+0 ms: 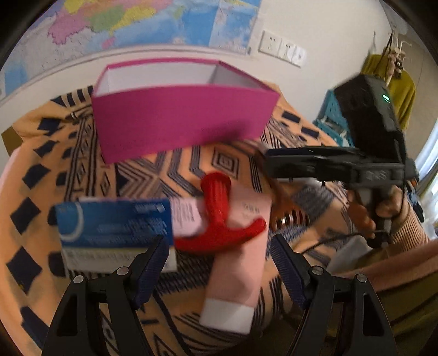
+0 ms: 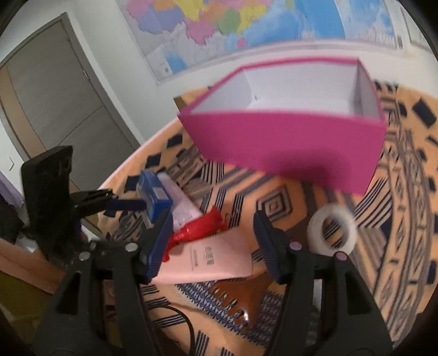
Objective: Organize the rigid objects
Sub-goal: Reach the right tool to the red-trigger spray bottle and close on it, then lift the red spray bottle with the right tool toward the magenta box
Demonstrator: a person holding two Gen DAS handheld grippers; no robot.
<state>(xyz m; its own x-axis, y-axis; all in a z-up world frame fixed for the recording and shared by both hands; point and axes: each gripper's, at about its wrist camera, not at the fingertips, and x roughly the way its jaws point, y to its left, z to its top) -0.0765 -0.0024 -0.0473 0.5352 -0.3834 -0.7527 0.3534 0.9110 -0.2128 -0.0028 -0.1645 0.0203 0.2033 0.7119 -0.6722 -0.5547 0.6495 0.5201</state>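
Counter (image 1: 35, 153), draped in an orange cloth with a dark blue geometric pattern, is carrying every item listed; a large coloured wall map (image 2: 246, 24) is hanging behind it.

Magenta open-topped rectangular cardboard box with white inside (image 1: 178, 120) (image 2: 290, 142) is standing at the far side of the counter, nothing visible inside it. All places below are given from this box.

Pale pink plastic squeeze tube with white cap (image 1: 241, 263) (image 2: 208, 260) is lying well in front of the box, cap end pointing away from it.

Blue and white printed rectangular carton (image 1: 115, 232) (image 2: 154, 197) is lying in front of the box toward its left end, just beside the tube.

Red plastic T-shaped handle piece (image 1: 219, 216) (image 2: 197, 230) is resting across the tube's upper part, nearer the box than the cap.

Brown plastic wide-toothed comb (image 2: 243, 298) is lying farther from the box than the tube, teeth pointing away from the box.

Roll of clear adhesive tape (image 2: 331, 232) is sitting in front of the box's right end, apart from the tube.

Left tongs (image 1: 219, 263) are standing open above the tube and carton, gripping nothing.

Right tongs (image 2: 213, 246) are standing open over the tube and comb, gripping nothing; in the left wrist view their black body (image 1: 342, 164) is being held by a hand (image 1: 388, 208) in a ribbed tan sleeve, to the right of the box.
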